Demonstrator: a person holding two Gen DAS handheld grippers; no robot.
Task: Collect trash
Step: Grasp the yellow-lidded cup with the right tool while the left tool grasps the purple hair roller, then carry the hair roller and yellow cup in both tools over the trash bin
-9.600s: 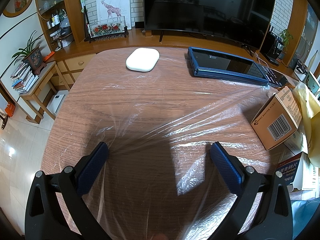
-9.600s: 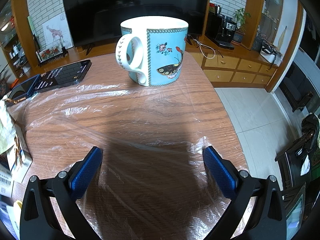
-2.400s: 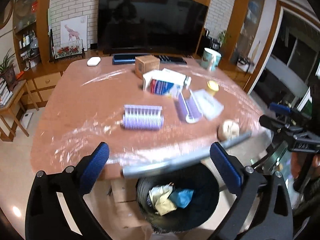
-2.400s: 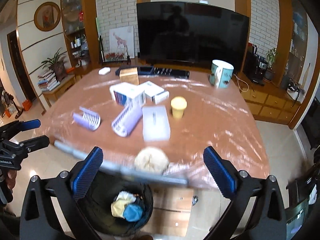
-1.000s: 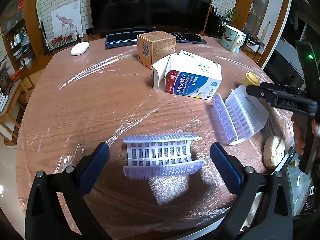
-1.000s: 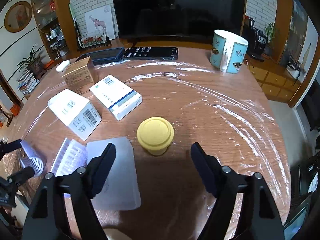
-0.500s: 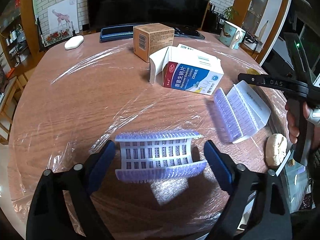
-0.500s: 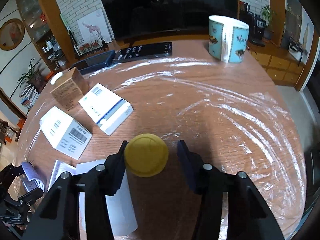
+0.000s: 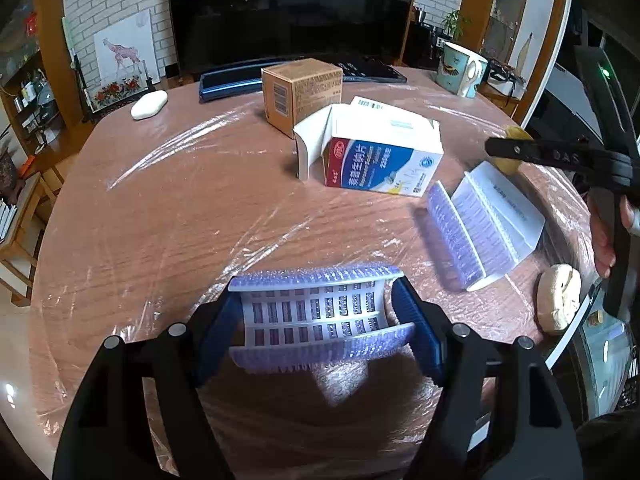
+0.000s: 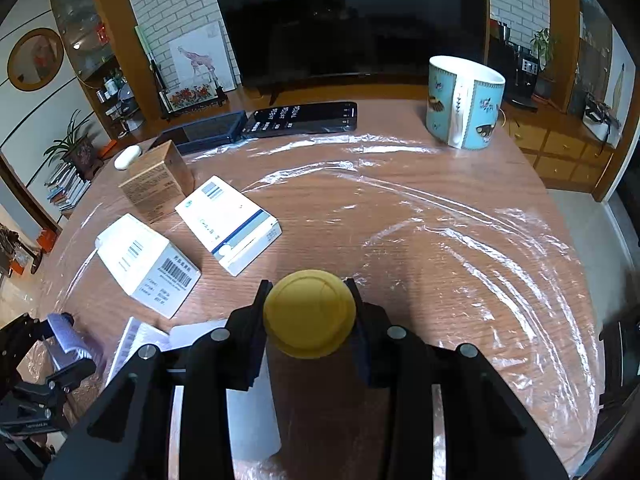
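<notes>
My left gripper (image 9: pixel 318 322) is shut on a purple and white plastic vial tray (image 9: pixel 316 312), its blue pads against both ends, low over the table. My right gripper (image 10: pixel 309 316) is shut on a small yellow-lidded cup (image 10: pixel 309 318); it also shows at the right of the left wrist view (image 9: pixel 514 148). A second purple tray (image 9: pixel 460 236) lies on a white leaflet (image 9: pixel 504 208). A crumpled beige wad (image 9: pixel 558 304) lies near the table's right edge.
An open medicine box (image 9: pixel 380 156), a brown carton (image 9: pixel 300 92), another white box (image 10: pixel 230 224), a blue mug (image 10: pixel 462 104), a keyboard (image 10: pixel 304 118) and a white case (image 9: pixel 149 105) stand on the round plastic-covered wooden table (image 9: pixel 160 208). A TV is behind.
Both grippers have closed: the left on the purple vial tray, the right on the yellow-lidded cup. Earlier, both were open and approaching from above the bin.
</notes>
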